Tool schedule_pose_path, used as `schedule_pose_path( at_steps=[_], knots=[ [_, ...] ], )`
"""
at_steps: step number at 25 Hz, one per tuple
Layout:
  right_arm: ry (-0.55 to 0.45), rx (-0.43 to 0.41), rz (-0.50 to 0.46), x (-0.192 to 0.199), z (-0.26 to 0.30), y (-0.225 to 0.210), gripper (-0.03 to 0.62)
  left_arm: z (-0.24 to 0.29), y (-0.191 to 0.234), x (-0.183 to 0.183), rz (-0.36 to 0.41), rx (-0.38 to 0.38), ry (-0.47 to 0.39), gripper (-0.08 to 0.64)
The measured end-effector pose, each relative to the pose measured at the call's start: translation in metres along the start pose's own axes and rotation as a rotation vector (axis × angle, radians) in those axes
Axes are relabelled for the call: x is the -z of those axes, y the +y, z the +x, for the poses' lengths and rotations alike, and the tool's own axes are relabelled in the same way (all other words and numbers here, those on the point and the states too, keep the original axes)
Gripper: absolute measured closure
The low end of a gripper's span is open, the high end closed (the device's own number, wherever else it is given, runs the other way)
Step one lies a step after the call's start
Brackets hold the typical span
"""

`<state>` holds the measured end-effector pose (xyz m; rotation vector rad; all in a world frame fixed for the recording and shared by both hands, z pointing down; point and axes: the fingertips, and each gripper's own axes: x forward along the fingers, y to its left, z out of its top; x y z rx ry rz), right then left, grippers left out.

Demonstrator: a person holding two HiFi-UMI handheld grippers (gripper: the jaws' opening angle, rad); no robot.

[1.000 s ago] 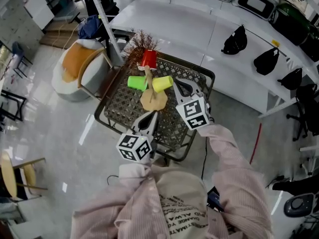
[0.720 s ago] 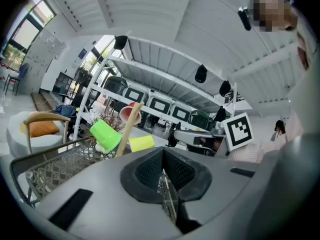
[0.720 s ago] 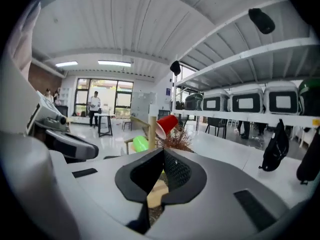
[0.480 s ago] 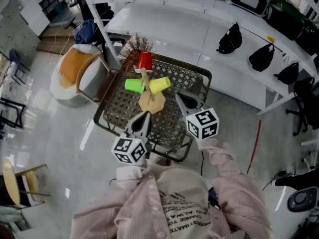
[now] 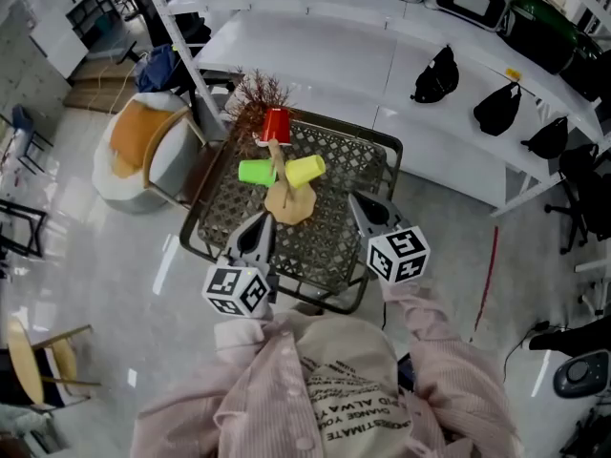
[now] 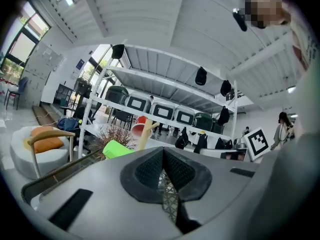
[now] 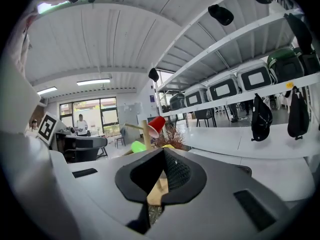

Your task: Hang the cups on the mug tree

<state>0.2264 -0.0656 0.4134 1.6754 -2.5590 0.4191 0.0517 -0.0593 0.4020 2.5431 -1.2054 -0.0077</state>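
Before me the black wire-mesh table (image 5: 329,239) is bare; the wooden mug tree (image 5: 287,199), bearing a red plastic cup (image 5: 276,125), green plastic cup (image 5: 255,172) and yellow plastic cup (image 5: 305,171), blocks its middle.

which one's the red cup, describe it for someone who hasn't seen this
On the dark wire-mesh table stands a wooden mug tree with three cups. The red cup hangs on the far side, by the dried twigs; the green cup and yellow cup hang nearer, side by side.

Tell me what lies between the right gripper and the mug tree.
Only bare mesh tabletop separates right gripper and mug tree, per the head view.
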Motion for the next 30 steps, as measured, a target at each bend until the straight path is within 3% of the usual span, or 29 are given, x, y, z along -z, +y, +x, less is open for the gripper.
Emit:
schedule_pose_path(
  at_steps=[5, 30],
  knots=[
    [-0.017, 0.030, -0.007, -0.003, -0.005, -0.002, 0.594, -0.001, 0.008, -0.008, 0.078, -0.026, 0.008, 0.561],
    [-0.015, 0.082, -0.042, 0.005, -0.002, -0.004, 0.594, 0.001, 0.026, -0.009, 0.080, -0.042, 0.008, 0.561]
  ],
)
